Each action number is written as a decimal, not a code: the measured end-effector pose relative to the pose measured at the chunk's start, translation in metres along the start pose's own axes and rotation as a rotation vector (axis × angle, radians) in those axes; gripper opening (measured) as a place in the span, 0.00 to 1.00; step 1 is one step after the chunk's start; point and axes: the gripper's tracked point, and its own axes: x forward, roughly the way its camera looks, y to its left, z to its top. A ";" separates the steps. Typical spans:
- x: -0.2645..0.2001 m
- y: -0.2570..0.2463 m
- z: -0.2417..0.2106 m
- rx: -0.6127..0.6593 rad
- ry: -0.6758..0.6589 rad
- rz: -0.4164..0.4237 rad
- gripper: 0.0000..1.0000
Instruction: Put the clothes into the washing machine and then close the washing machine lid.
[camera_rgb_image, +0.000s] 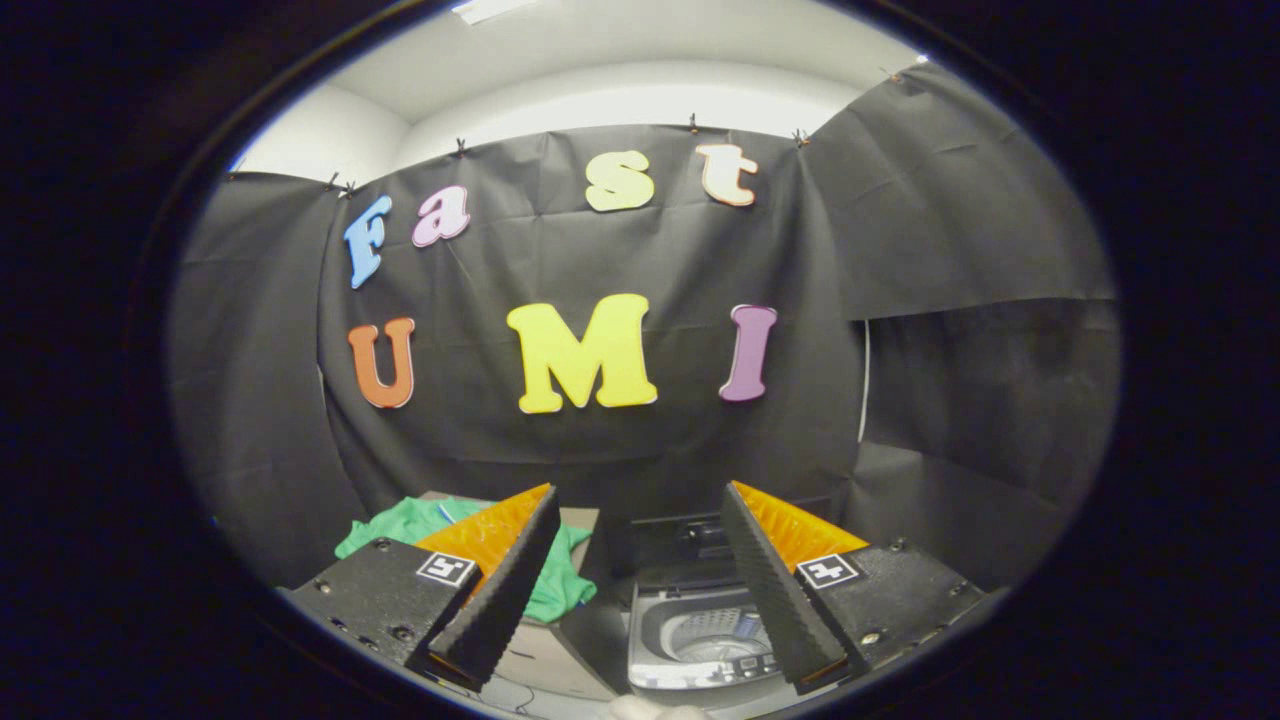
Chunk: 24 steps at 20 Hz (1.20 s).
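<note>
My gripper (640, 580) is open, its two fingers spread wide with nothing between them. Behind and beside the left finger lies a green garment (405, 522), crumpled on a light box-like surface (580, 520). Beyond the fingers, nearer the right one, stands a small grey top-loading washing machine (690, 640). Its lid (680, 545) is raised at the back and the drum (715, 630) shows inside. The right finger covers the machine's right side. The gripper hangs well above both the garment and the machine.
Black cloth walls close the booth behind and on both sides. The light surface under the garment reaches down past the left finger to the machine's left side. A pale object (650, 708) shows below the machine.
</note>
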 end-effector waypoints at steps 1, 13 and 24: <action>0.017 0.010 0.003 0.010 0.009 0.013 1.00; 0.144 0.168 -0.038 0.020 0.199 0.218 1.00; 0.191 0.249 -0.142 -0.057 0.422 0.200 1.00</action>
